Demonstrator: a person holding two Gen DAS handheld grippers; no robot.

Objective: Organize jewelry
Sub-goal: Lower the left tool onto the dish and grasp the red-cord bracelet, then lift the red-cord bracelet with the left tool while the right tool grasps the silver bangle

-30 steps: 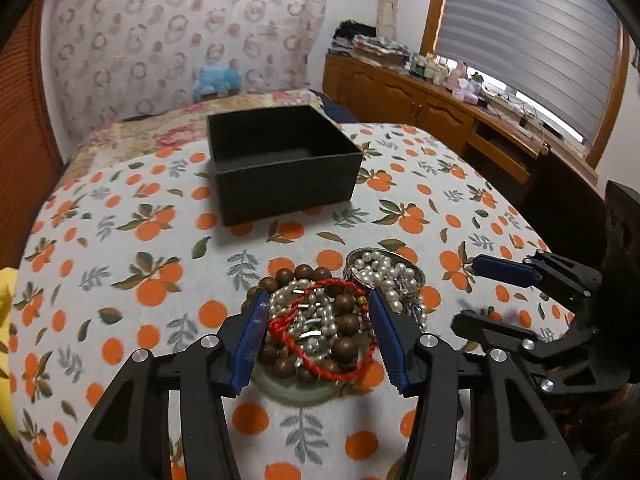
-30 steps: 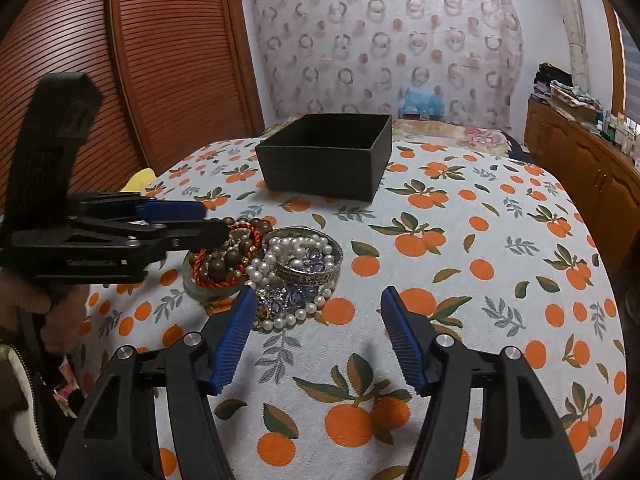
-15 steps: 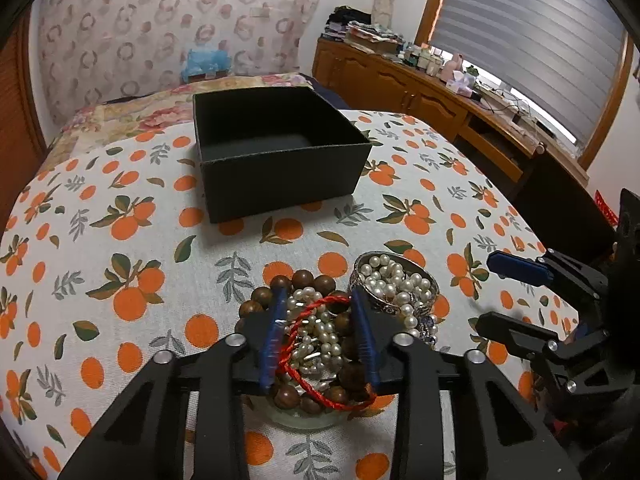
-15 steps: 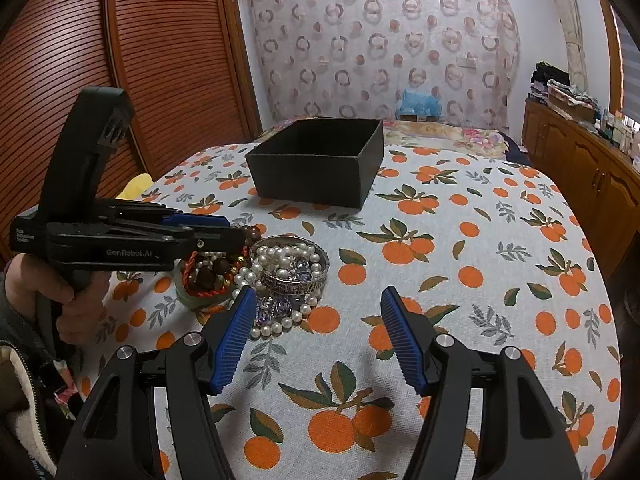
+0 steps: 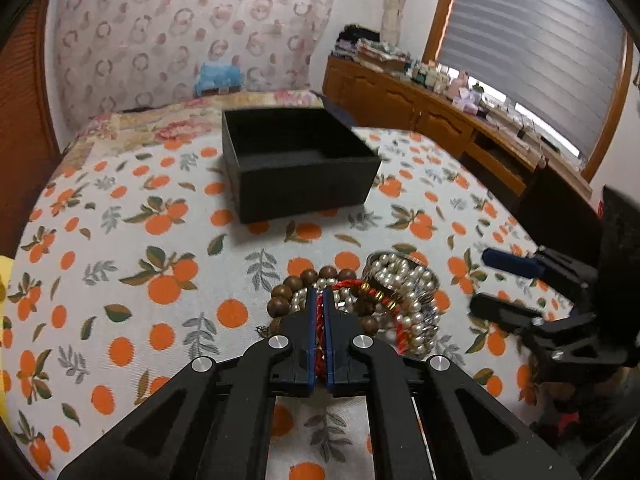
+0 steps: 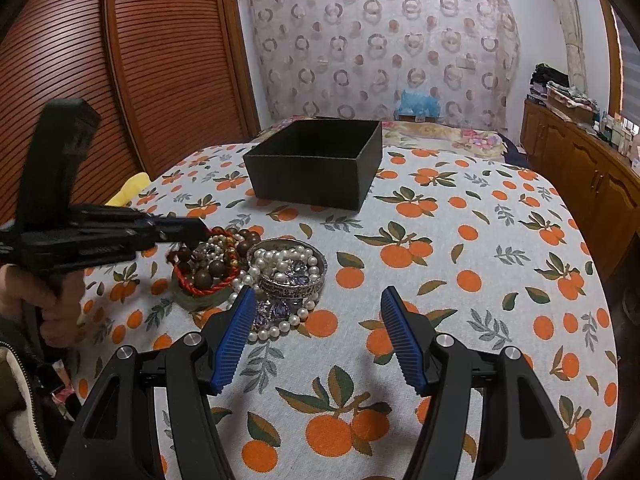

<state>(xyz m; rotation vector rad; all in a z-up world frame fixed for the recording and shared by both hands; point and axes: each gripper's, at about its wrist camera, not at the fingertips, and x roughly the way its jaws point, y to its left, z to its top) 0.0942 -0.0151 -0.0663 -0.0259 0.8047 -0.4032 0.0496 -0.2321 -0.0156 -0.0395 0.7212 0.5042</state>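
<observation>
— Any writing we can read?
— None now; the lettering on the left gripper (image 5: pixel 319 300) blurs.
— What differs?
— Its fingers, wide a second ago, now pinch the red cord bracelet (image 6: pixel 208 286) atop the jewelry pile (image 6: pixel 276 268). Our right gripper (image 6: pixel 318 336) hangs wide open, empty.
— The setting?
— An orange-print tablecloth (image 6: pixel 460 280), the black box (image 5: pixel 296 168) beyond, wooden cabinets (image 5: pixel 420 108).

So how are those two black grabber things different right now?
The left gripper is pinched shut on the red cord bracelet in the jewelry pile; the right gripper is wide open, holding nothing. The left sits over the pile, the right beside it above the tablecloth. Both have blue finger pads.
</observation>
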